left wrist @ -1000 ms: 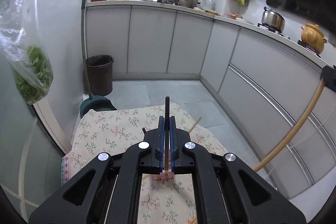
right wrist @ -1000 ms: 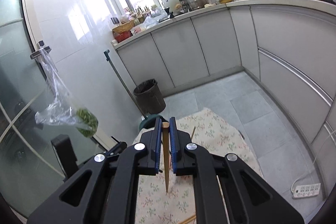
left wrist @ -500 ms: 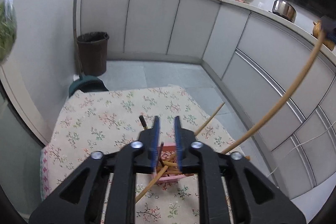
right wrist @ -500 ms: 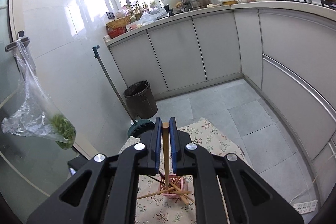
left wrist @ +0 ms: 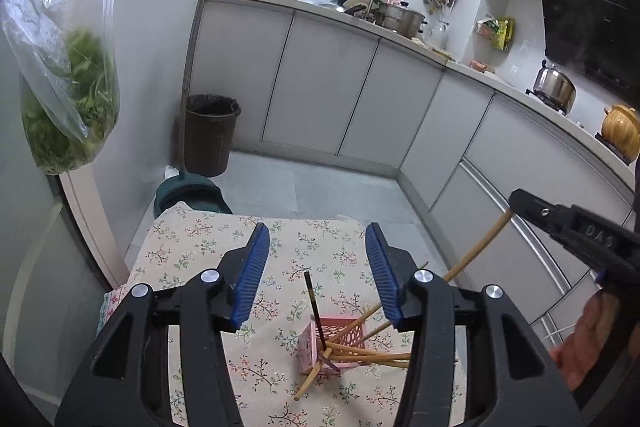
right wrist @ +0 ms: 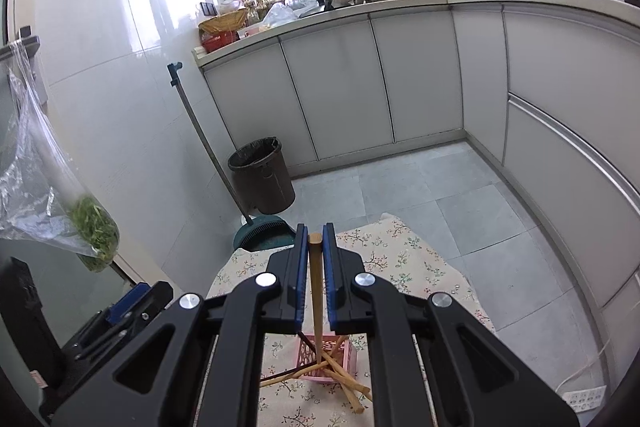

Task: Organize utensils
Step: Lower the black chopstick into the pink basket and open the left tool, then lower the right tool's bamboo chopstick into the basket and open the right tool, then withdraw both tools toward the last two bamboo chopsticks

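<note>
- Floral-printed cloth over the small table (left wrist: pixel 192 247) fills the lower middle of both wrist views; kitchen cabinets lie beyond at twelve o'clock.
- Pink perforated plastic basket (left wrist: pixel 308 341) stands on that cloth, at six o'clock between the left gripper's blue pads, with several wooden chopsticks and one dark chopstick (left wrist: pixel 313 301) leaning out of it.
- Left gripper (left wrist: pixel 316 273) hovers above the basket, angled downward; its jaws have just been opening and stand moderately wide, with nothing between the pads.
- Right gripper (right wrist: pixel 315 277) is clamped narrow on a light wooden chopstick (right wrist: pixel 316 291), which hangs tip-down into the basket.
- To finish well, I judge the right hand should sink until the tip seats inside the basket, then release gently so nothing tips.
</note>
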Demonstrator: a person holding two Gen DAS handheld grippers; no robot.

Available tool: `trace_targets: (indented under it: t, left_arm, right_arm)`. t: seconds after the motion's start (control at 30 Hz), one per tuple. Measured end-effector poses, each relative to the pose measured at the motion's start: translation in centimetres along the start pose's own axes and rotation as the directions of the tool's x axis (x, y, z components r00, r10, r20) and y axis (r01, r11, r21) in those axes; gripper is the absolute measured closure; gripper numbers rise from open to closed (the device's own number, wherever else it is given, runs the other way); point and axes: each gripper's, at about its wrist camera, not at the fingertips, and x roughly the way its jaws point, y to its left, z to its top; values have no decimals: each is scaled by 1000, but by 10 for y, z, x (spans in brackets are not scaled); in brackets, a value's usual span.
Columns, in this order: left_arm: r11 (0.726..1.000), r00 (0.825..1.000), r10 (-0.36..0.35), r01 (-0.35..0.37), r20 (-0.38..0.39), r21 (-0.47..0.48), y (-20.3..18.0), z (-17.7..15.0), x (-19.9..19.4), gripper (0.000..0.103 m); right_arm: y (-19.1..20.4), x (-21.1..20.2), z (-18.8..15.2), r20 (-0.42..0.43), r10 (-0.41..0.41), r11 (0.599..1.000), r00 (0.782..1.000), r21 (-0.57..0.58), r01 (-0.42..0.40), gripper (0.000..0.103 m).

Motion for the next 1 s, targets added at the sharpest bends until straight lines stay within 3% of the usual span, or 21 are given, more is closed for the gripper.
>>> trace_targets:
  t: [0.17, 0.23, 0.37, 0.47, 0.7, 1.0]
  left_arm:
    - [999, 999, 34, -34, -16, 19, 5, -2, 2, 55]
    - [999, 999, 41, -41, -18, 26, 5, -3, 1, 54]
    - [998, 998, 56, -55, -9, 39, 2, -5, -9, 54]
    - [997, 998, 62, -62, -8, 39, -2, -7, -17, 48]
    - [995, 996, 86, -86, -3, 46, -19, -38, -44, 32]
    - [995, 993, 79, -74, -85, 60, -31, -83, -51, 27]
  right_arm:
    - [8, 33, -21, -53, 40, 999, 998, -36, -41, 93]
    - [10, 35, -27, -55, 18, 998, 998, -51, -21, 84]
    - [7, 16, -25, -33, -15, 999, 999, -53, 13, 82]
    - [5, -2, -28, -16, -62, 995, 998, -84, 61, 81]
    - [-6, -41, -59, 12, -168, 979, 986, -116, 168, 59]
    - [-30, -65, -113, -31, -200, 976, 979, -89, 197, 41]
